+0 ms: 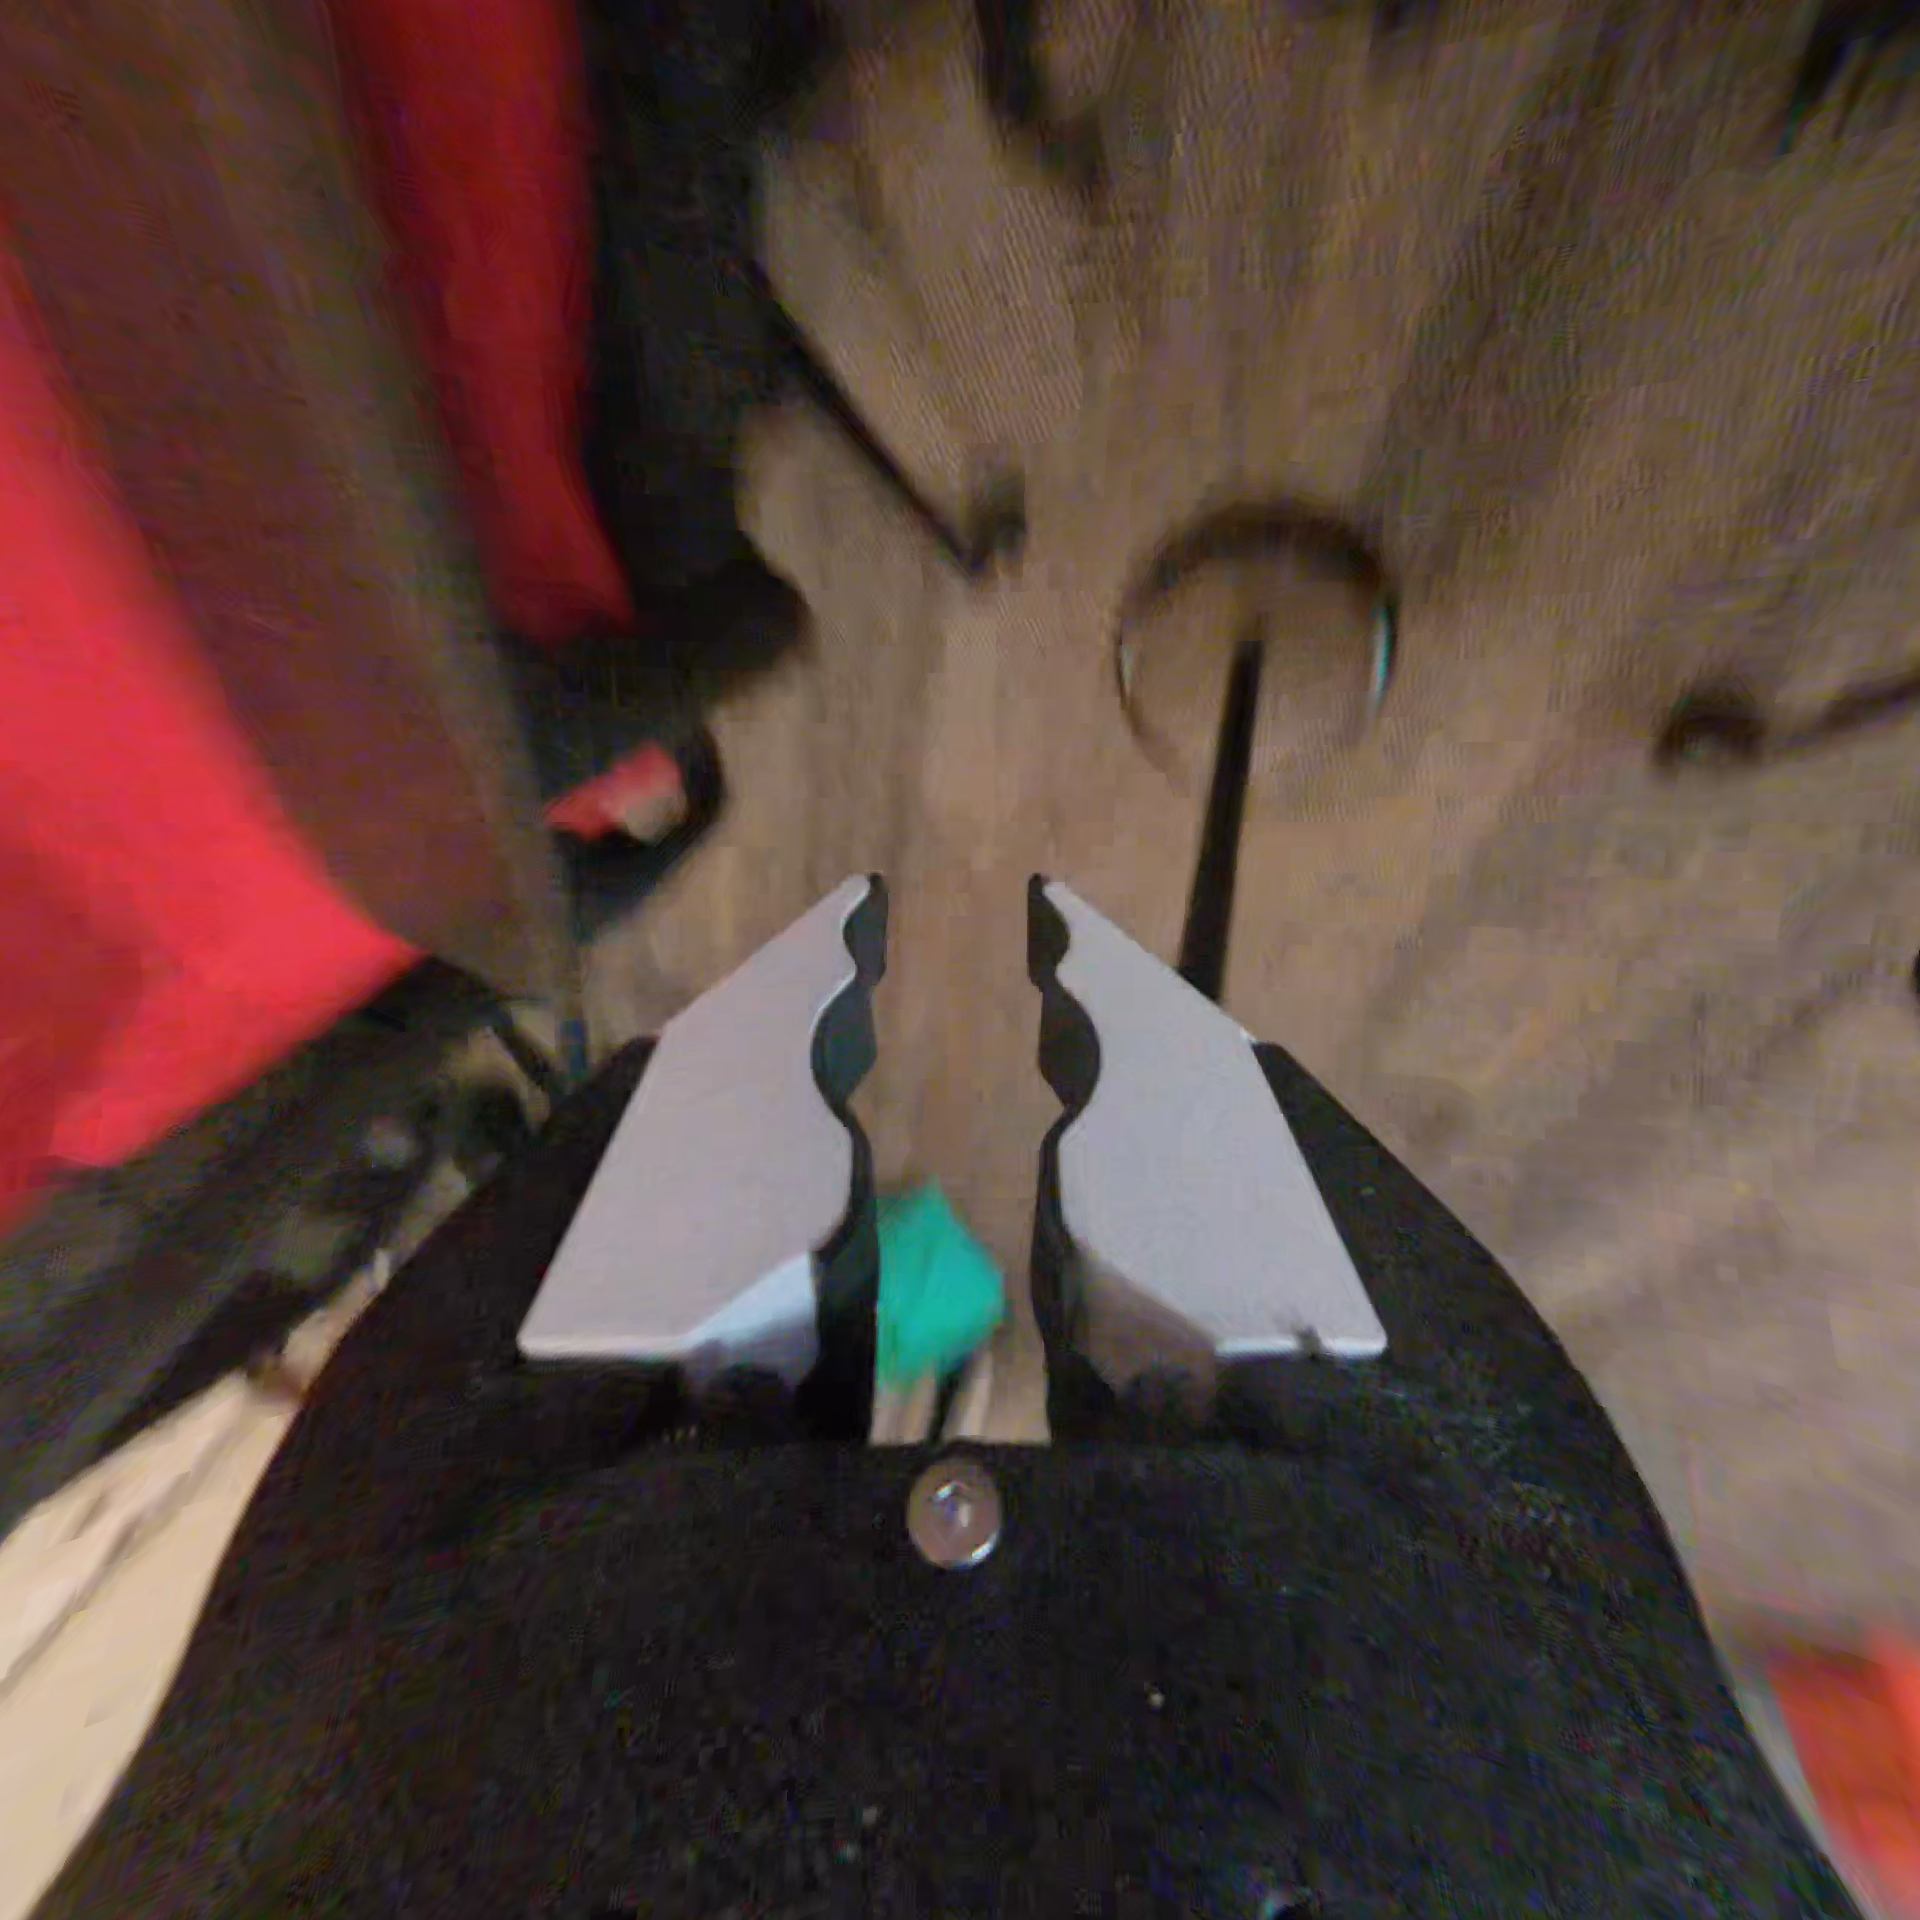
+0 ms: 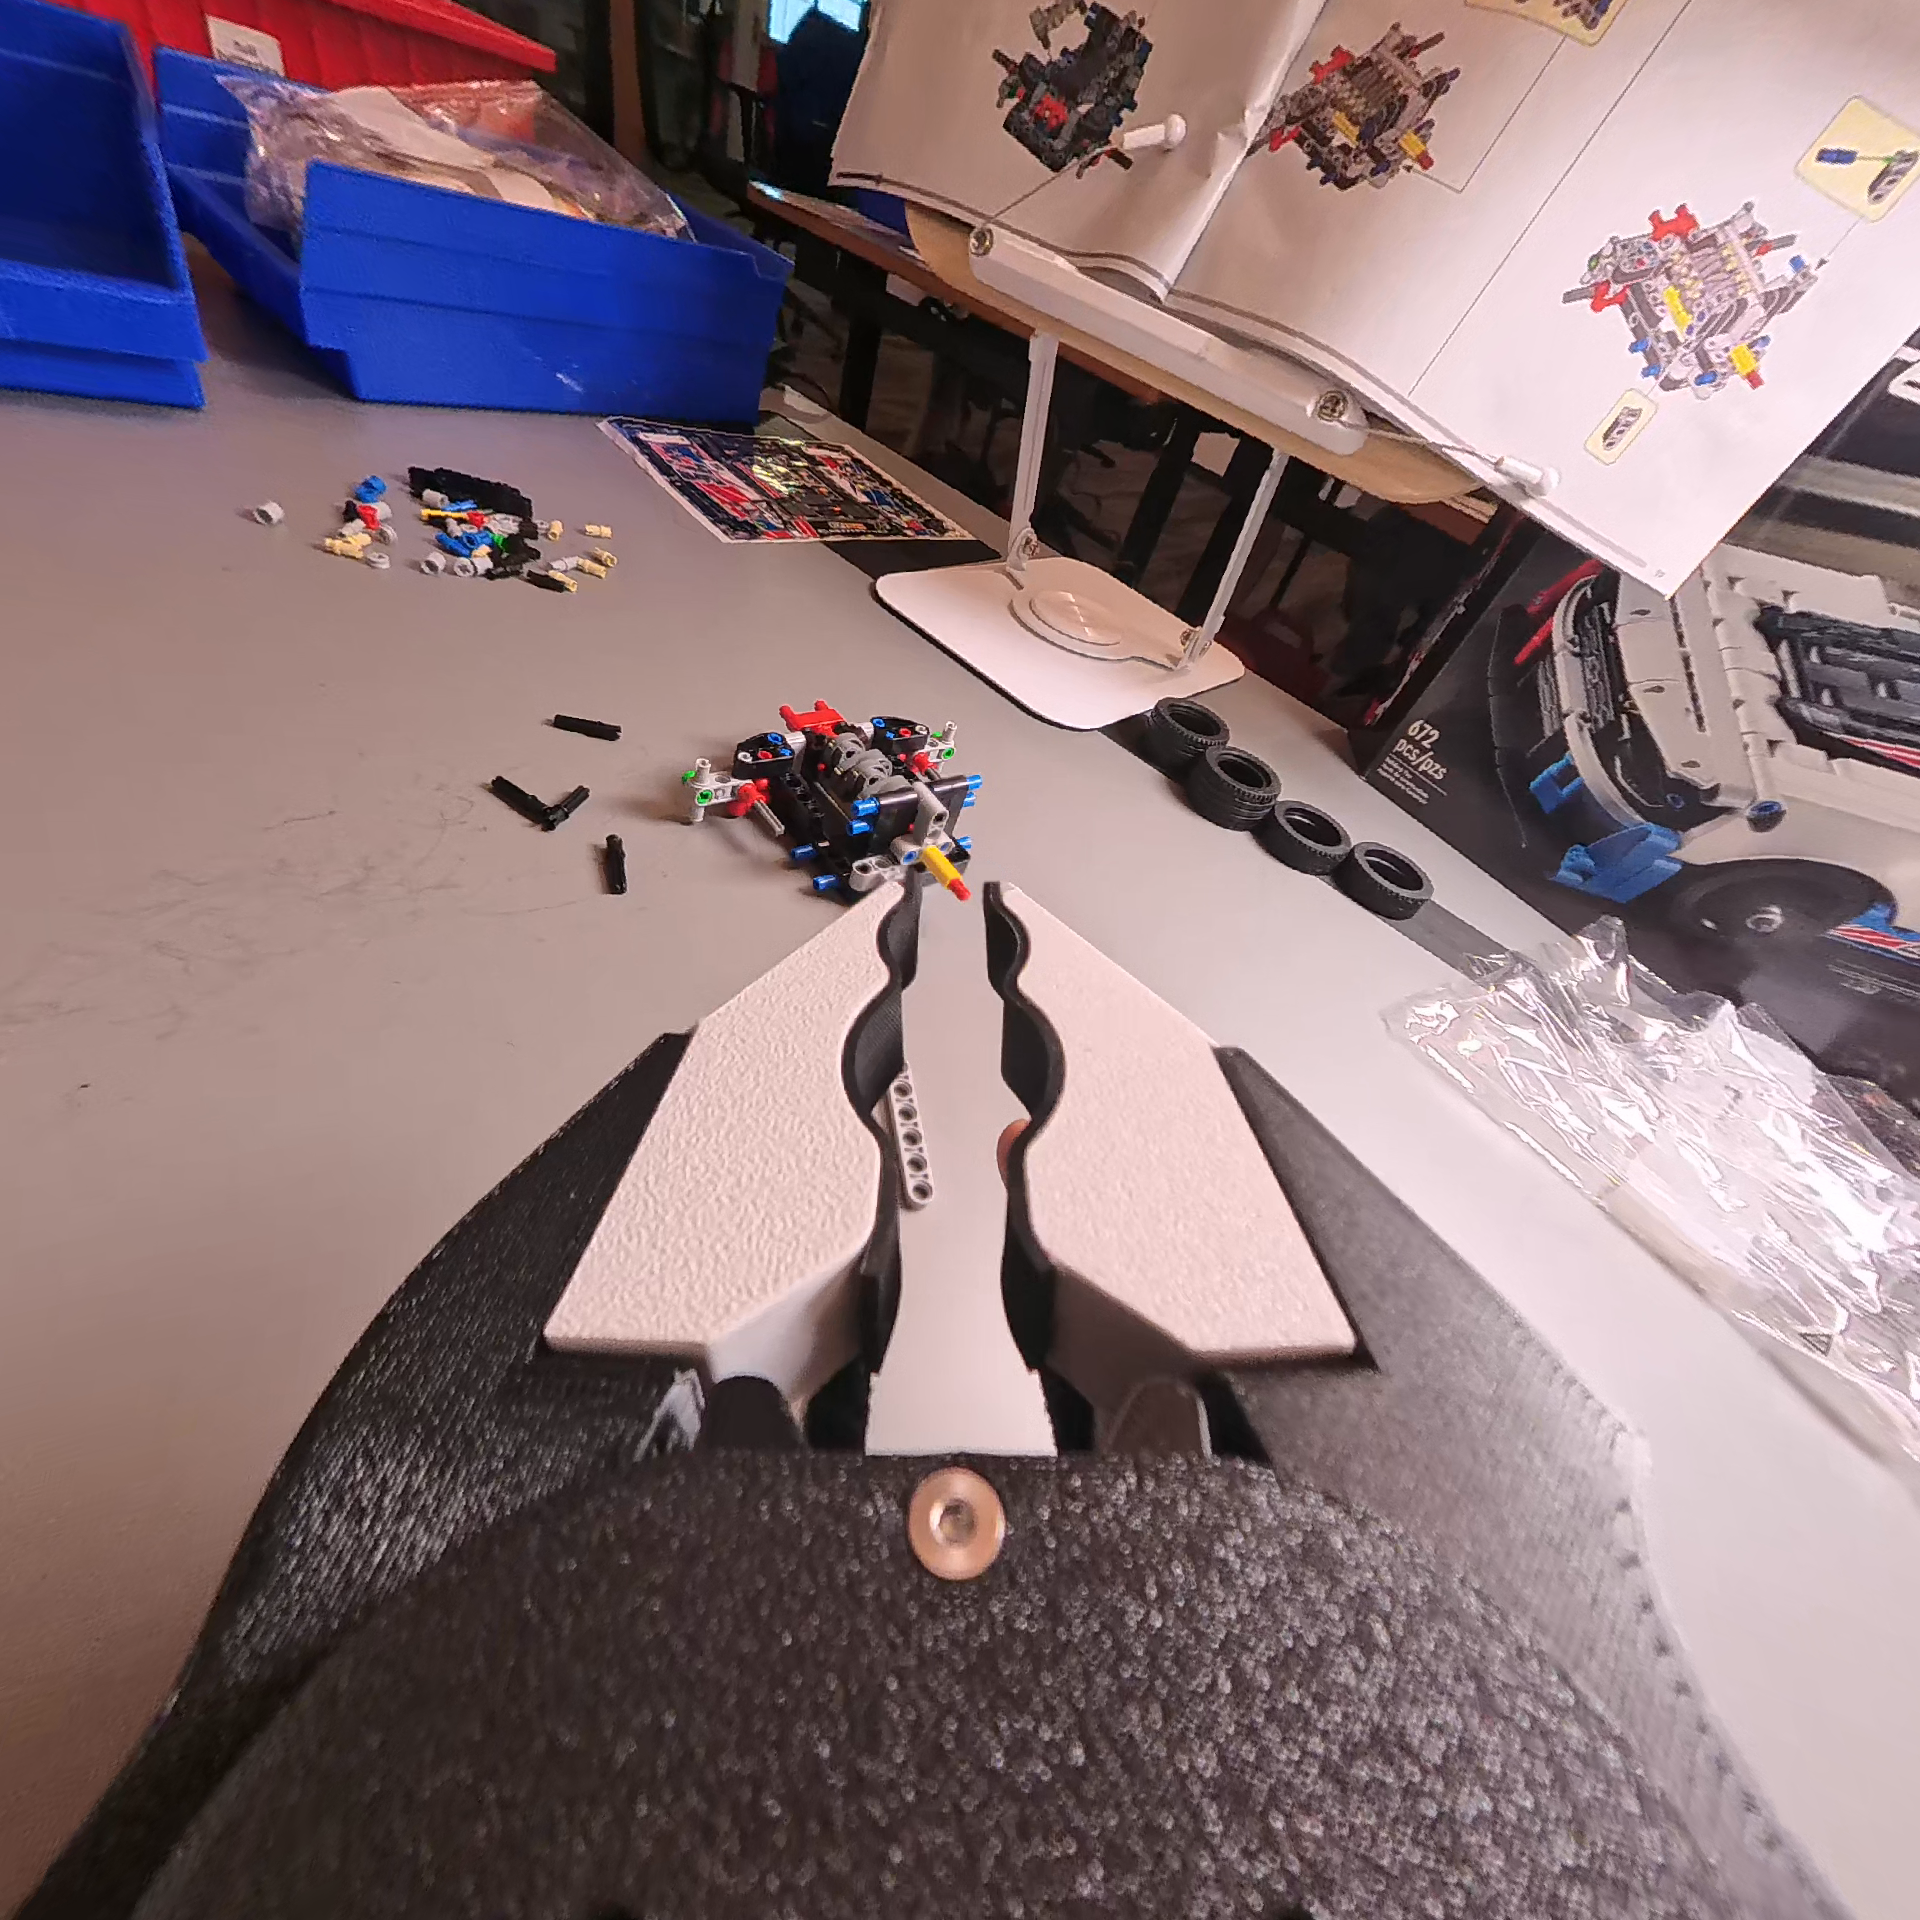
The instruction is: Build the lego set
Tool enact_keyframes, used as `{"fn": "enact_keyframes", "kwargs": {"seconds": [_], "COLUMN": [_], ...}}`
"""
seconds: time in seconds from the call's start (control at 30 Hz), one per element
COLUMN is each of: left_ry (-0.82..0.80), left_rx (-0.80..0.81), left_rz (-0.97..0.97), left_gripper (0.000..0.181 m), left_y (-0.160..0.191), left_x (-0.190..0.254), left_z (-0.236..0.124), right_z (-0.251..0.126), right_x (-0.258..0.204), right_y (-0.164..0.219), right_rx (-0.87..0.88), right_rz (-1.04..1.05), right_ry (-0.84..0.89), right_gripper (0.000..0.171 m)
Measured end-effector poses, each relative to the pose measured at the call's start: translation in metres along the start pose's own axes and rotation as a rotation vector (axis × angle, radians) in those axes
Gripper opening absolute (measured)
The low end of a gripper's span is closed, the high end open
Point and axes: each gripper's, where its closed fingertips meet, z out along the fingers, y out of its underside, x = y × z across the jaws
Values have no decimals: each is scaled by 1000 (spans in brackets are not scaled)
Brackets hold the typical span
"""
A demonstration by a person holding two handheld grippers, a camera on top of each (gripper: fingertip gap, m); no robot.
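In the right wrist view a partly built lego assembly (image 2: 842, 800) of black, grey, blue and red parts sits on the grey table (image 2: 260, 935), just beyond my right gripper (image 2: 951, 902). The right jaws stand a little apart. A light grey holed beam (image 2: 912, 1143) shows in the gap close to the left pad, not clamped. Loose black pins (image 2: 540, 800) lie left of the assembly, and a pile of small parts (image 2: 468, 530) lies farther back. The left wrist view is blurred. My left gripper (image 1: 956, 894) is open, over a brown surface, with a green patch (image 1: 935, 1288) behind its finger bases.
An instruction booklet (image 2: 1455, 208) rests on a white stand (image 2: 1060, 634) at the back right. Several black tyres (image 2: 1288, 821) line up beside the set's box (image 2: 1662, 748). Clear plastic bags (image 2: 1683, 1143) lie at the right, blue bins (image 2: 468, 270) at the back left. Red cloth (image 1: 156, 727) fills the left wrist view's left side.
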Motion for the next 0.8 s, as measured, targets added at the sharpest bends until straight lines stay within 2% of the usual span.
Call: {"fn": "enact_keyframes", "kwargs": {"seconds": [0.03, 0.1, 0.13, 0.2, 0.27, 0.37, 0.5, 0.67, 0.8], "left_ry": [-40, -111, -124, -87, -22, 172, 445, 569, 576], "left_rx": [193, 640, 866, 1255, 1520, 1731, 1819, 1914, 1853], "left_rz": [-16, 32, 92, 273, 415, 544, 616, 535, 454], "left_gripper": [24, 21, 24, 27, 26, 26, 36, 39, 39], "left_y": [-31, -95, -122, -159, -181, -206, -247, -306, -350], "left_x": [-9, 0, 20, 87, 160, 261, 356, 400, 402], "left_z": [-51, -162, -216, -305, -360, -401, -422, -442, -433], "right_z": [0, 2, 4, 6, 8, 8, 5, -1, -2], "right_x": [0, 1, 1, -1, -4, -7, -7, -4, -3], "right_y": [2, 5, 6, 4, 1, -1, -5, -9, -4], "right_rx": [-1, -5, -6, -2, 3, 8, 29, 72, 75], "right_rz": [9, 18, 20, 19, 10, 5, 11, 57, 102], "right_ry": [3, 4, 0, -12, -25, -40, -41, -34, -42], "right_gripper": [9, 9, 9, 10, 10, 12, 14, 25, 36]}}
